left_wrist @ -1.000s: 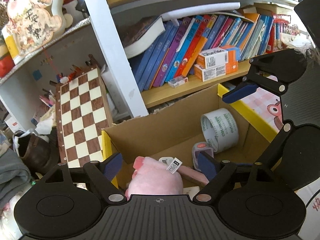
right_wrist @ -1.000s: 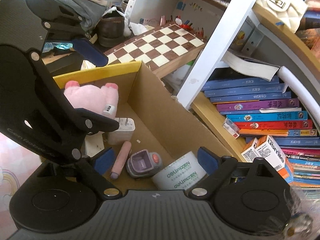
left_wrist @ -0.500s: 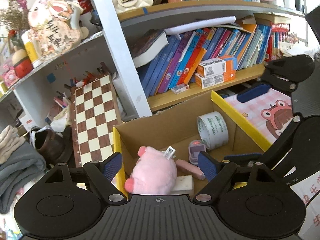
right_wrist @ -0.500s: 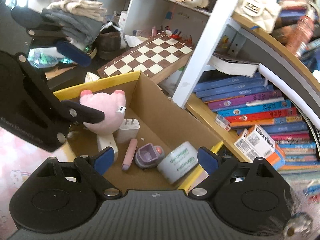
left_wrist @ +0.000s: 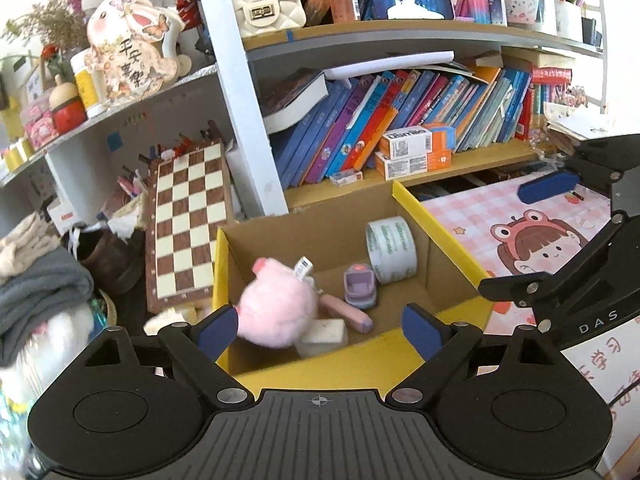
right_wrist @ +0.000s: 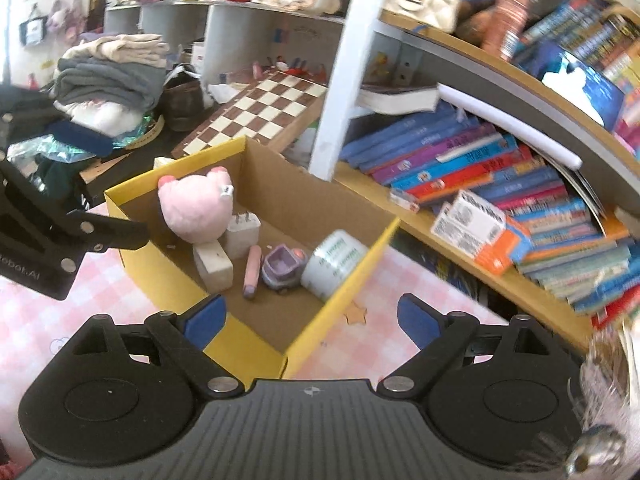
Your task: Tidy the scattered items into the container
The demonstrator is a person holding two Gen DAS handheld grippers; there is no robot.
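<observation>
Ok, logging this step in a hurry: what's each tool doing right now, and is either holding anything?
Left tool: open, jaws just widened, holding nothing.
Right tool: open, jaws just widened, holding nothing.

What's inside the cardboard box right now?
In the box: a pink plush, white charger, white block, pink stick, purple toy and tape roll. The plush hides the corner behind it.
</observation>
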